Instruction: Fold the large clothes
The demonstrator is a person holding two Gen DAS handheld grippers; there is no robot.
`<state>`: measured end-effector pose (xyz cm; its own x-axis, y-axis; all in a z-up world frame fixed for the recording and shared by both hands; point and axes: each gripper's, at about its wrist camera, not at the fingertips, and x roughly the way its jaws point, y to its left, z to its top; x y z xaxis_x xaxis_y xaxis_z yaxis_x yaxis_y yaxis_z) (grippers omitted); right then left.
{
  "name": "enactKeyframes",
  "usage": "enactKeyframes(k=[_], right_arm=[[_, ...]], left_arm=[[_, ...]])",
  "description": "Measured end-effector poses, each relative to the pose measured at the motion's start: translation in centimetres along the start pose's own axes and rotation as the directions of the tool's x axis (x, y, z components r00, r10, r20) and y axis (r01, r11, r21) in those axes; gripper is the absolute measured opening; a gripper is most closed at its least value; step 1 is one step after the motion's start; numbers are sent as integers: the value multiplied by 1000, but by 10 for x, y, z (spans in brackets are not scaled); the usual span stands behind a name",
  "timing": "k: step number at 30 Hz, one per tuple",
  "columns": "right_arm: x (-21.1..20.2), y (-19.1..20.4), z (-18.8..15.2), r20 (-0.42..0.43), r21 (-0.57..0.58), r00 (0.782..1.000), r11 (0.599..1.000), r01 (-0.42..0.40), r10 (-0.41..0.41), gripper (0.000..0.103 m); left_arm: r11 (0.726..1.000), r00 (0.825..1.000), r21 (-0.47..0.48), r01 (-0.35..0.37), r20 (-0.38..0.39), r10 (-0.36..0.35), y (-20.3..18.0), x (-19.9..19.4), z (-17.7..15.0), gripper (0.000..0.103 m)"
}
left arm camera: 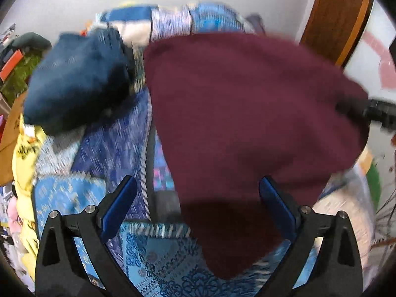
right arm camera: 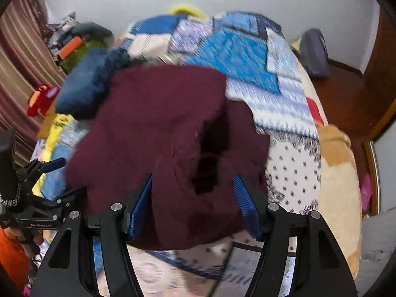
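Observation:
A large maroon garment (left arm camera: 247,113) lies in a loose heap on a bed covered with a blue patchwork quilt (left arm camera: 163,255). My left gripper (left arm camera: 198,188) is open above the garment's near left edge, holding nothing. My right gripper (right arm camera: 193,185) is open just above the garment (right arm camera: 153,133), its near folds between the blue pads. The left gripper (right arm camera: 53,163) also shows at the left edge of the right wrist view, and the right gripper (left arm camera: 378,112) at the right edge of the left wrist view. Both views are motion-blurred.
A dark blue folded garment (left arm camera: 76,81) lies on the quilt left of the maroon one. A yellow printed cloth (left arm camera: 24,158) and clutter sit at the bed's left side. A tan blanket (right arm camera: 339,173) covers the right edge. A wooden door (left arm camera: 336,17) stands at the right.

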<state>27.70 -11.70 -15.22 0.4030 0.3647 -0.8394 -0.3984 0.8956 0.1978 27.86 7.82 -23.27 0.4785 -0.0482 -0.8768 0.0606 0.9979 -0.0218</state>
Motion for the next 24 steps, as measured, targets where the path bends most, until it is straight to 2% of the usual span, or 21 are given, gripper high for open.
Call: enactKeyframes(k=[2,6,9,13,17,20,24], right_arm=[[5,-17,-12,-17,37,1000,999,-25,26,74],[7,-45,-38,-22,86,996,993,-81,83,75],[2,-48,-46,-18,84,997,994,-74,76,76],[-8,-47,-49,-1,68,999,996,-50,50,76],[-20,-40,-46,11,29,1000,999,24,-24,76],[-35,-34,-42,37,-9,996,997,76,-75,76],[-51,-29,-33,76,-38,991,993,114,-111,78]], left_arm=[[1000,999,13,18,-36,-18,-3,12,-18,101],[995,997,-55,83,-1,-83,10,11,-41,101],[991,995,-96,96,-1,-96,21,6,-50,101],[996,999,-70,54,7,-53,25,-11,-56,101],[1000,999,-27,-5,32,6,26,-37,-56,101],[999,997,-10,-42,68,43,29,-58,-56,101],[994,985,-34,-103,135,106,38,-81,-44,101]])
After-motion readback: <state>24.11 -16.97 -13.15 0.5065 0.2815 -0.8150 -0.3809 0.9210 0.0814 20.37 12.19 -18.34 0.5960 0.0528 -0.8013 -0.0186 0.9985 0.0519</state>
